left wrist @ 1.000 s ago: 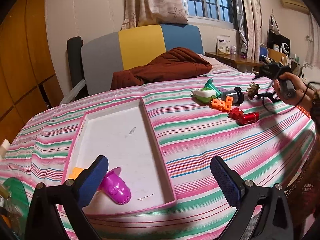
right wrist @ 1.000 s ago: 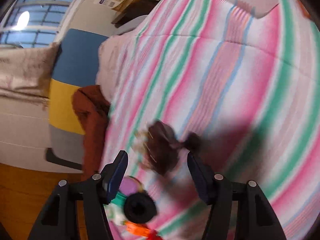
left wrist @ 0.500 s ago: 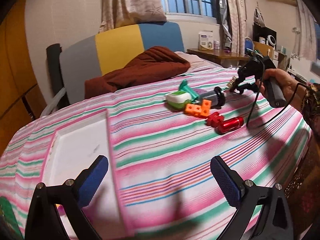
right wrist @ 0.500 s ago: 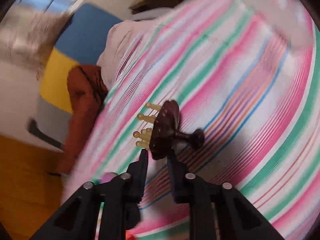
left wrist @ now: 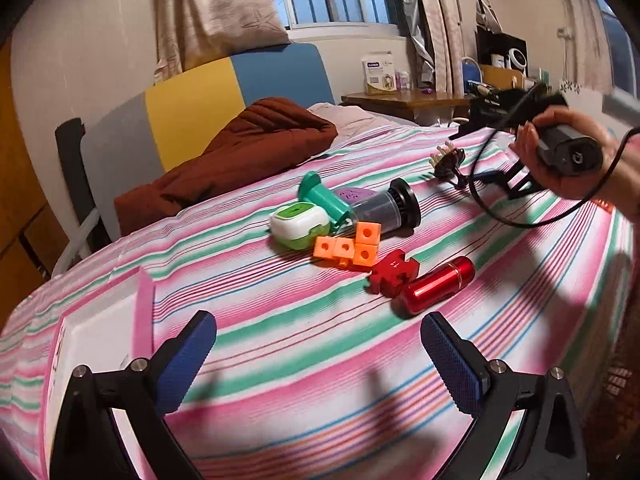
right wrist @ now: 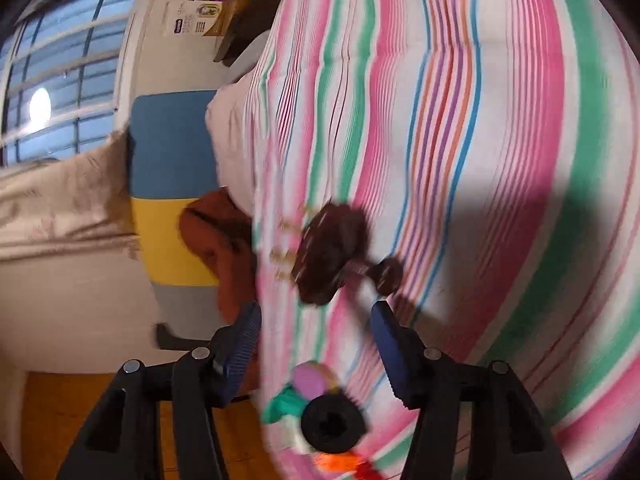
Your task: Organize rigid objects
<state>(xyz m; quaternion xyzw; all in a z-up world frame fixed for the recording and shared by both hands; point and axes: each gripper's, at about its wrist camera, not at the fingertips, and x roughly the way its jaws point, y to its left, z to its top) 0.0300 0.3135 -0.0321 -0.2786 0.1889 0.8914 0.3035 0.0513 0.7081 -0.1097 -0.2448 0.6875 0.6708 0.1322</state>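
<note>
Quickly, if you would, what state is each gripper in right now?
Left gripper: open, holding nothing.
Right gripper: jaws opening, holding nothing; brown massager just beyond them.

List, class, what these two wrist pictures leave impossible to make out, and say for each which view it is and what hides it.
- White tray, left wrist view: the frame edge and the left claw cover most of it, so its contents stay unseen.
- Brown pronged massager, right wrist view: motion blur smears its prongs.
- Purple piece, left wrist view: the green spool and clear jar mostly hide it.
- Shelf box print: too small.
</note>
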